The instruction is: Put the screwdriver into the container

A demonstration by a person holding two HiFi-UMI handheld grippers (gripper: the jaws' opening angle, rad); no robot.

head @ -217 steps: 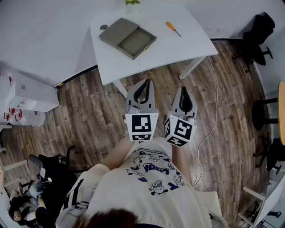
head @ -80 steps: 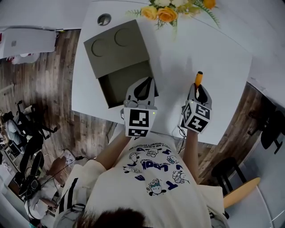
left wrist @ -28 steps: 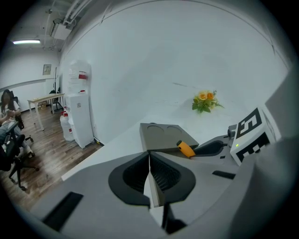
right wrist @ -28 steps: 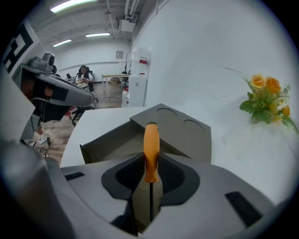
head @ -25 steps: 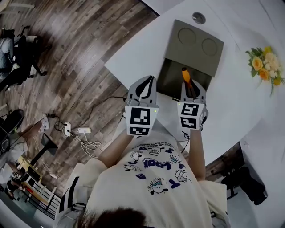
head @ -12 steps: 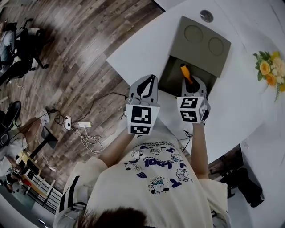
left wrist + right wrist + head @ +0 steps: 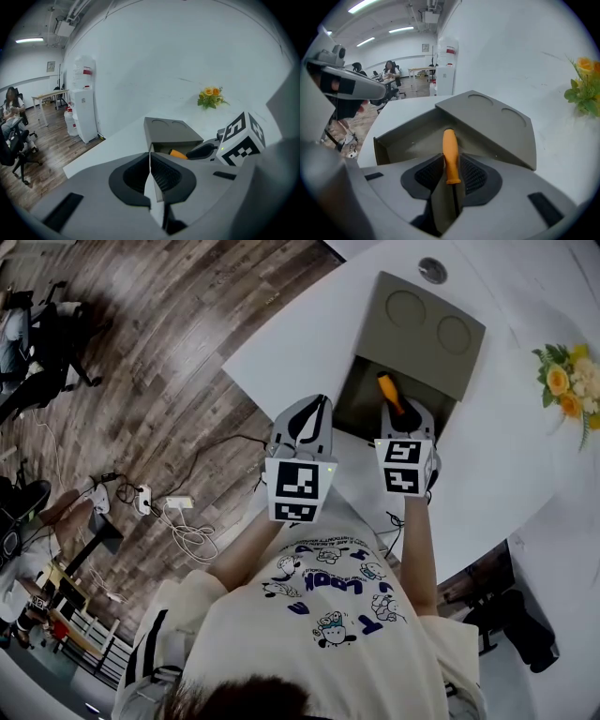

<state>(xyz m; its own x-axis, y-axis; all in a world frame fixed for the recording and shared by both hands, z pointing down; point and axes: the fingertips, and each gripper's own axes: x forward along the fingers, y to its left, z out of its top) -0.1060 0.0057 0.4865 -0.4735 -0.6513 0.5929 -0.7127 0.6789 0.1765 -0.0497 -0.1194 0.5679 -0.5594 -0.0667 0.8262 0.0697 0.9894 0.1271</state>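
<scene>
Two claws reach over the white counter (image 7: 300,334) edge. The right claw (image 7: 403,412) is clenched on the screwdriver (image 7: 388,393): in the right gripper view its ribbed pads grip the orange handle (image 7: 449,152) near its lower end. The handle sticks forward beyond the jaws over the open half of the grey container (image 7: 366,395). The thin dark shaft runs back between the jaws toward the camera, and its tip is lost inside the claw body. Whether the handle touches the container's floor cannot be made out.

The left claw (image 7: 311,407) is closed with nothing in it; the left gripper view shows its jaws (image 7: 150,159) meeting edge to edge. It hangs just left of the container's near corner.

The container's far half lies under a lid (image 7: 497,117) with two round recesses.
</scene>
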